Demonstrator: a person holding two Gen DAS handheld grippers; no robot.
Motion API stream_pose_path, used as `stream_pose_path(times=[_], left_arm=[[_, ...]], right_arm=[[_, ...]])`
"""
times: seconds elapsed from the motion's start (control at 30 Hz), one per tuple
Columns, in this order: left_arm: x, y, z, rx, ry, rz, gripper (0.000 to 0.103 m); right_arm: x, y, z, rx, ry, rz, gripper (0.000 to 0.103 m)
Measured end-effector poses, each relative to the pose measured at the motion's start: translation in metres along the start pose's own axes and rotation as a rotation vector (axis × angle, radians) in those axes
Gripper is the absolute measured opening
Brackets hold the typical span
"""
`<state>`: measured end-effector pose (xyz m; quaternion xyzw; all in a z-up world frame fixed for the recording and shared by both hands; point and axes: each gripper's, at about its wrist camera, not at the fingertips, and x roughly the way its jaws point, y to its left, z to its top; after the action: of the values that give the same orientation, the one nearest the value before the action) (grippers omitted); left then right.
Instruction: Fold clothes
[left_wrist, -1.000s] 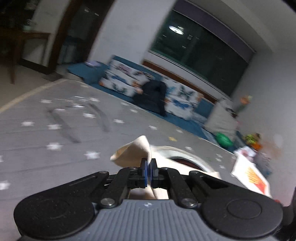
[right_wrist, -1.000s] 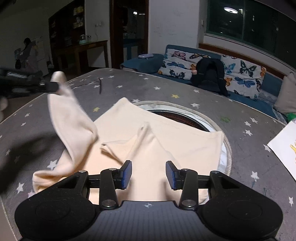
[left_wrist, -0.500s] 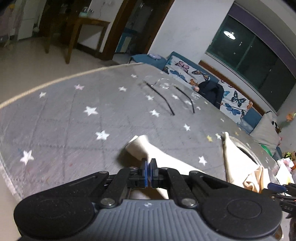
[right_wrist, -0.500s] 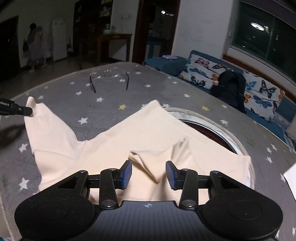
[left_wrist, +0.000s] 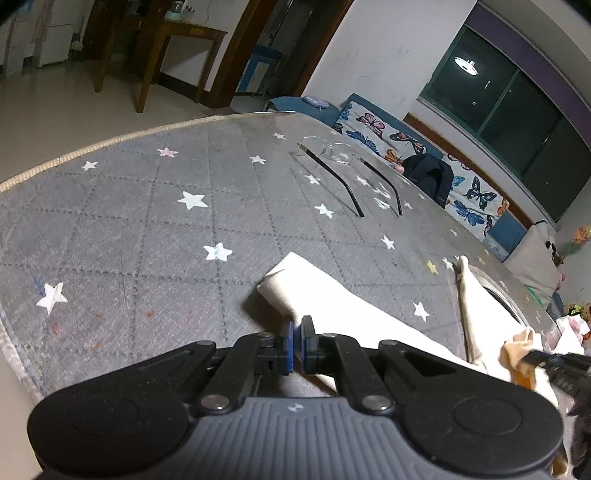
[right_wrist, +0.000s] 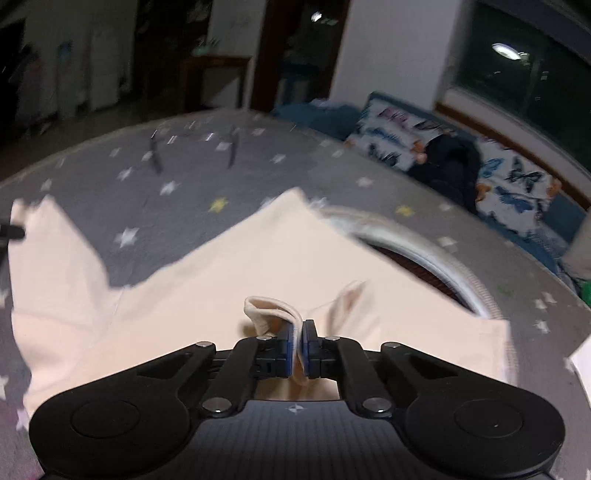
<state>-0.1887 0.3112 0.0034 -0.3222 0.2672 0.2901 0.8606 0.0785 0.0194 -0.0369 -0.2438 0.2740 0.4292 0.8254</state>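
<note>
While both of your grippers are clenched on cloth, the cream T-shirt (right_wrist: 229, 295) lies spread on the grey star-print table cover (left_wrist: 147, 221), its body ahead of your right fingers and one sleeve drawn out flat toward your left fingers.

Left gripper (left_wrist: 296, 341): your fingers are pressed together on the sleeve cuff (left_wrist: 284, 284), which lies on the cover just beyond the fingertips.

Right gripper (right_wrist: 299, 343): your fingers pinch the other sleeve, whose hem curls up in a loop (right_wrist: 269, 310) just ahead of and to the left of the tips; the rest of the shirt lies flat beyond them. The right wrist view is blurred, so finer creases cannot be read.

Beyond the shirt, to the right of your right fingers, a round rimmed opening (right_wrist: 424, 254) shows in the table, partly covered by the shirt's far edge. A pair of spectacles (left_wrist: 343, 173) lies well ahead of your left fingers, apart from the cloth.

Risks, as a judgement: each grip holds only a thin margin of fabric, so a quick pull could slip a cuff free. Uneven travel of the two sleeves would likely skew the fold. Dragging the body could let its far edge sag into the opening, and a wide sweep on the left could catch the spectacles.
</note>
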Motion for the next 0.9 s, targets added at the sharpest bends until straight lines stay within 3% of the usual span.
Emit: stream_pose_path(times=[0.23,0.43,0.6,0.67,0.9], left_arm=[[0.000,-0.007,0.001,0.045,0.010,0.016,0.007],[-0.001,-0.012,0.002,0.086,0.018,0.032,0.011],[-0.010,-0.017,0.004,0.141,0.015,0.040,0.013],[-0.015,-0.020,0.005,0.170,0.011,0.041,0.020],[-0.031,-0.043,0.009,0.271,0.002,-0.007,0.021]], right_arm=[[-0.069,-0.048,0.007,0.106,-0.142,-0.084,0.005],[-0.132,-0.094,-0.009,0.194,-0.194,-0.196,0.005],[-0.174,-0.121,-0.045,0.272,-0.169,-0.274,0.005],[-0.185,-0.128,-0.063,0.305,-0.150,-0.304,0.005],[-0.197,-0.160,-0.124,0.496,-0.070,-0.381,0.006]])
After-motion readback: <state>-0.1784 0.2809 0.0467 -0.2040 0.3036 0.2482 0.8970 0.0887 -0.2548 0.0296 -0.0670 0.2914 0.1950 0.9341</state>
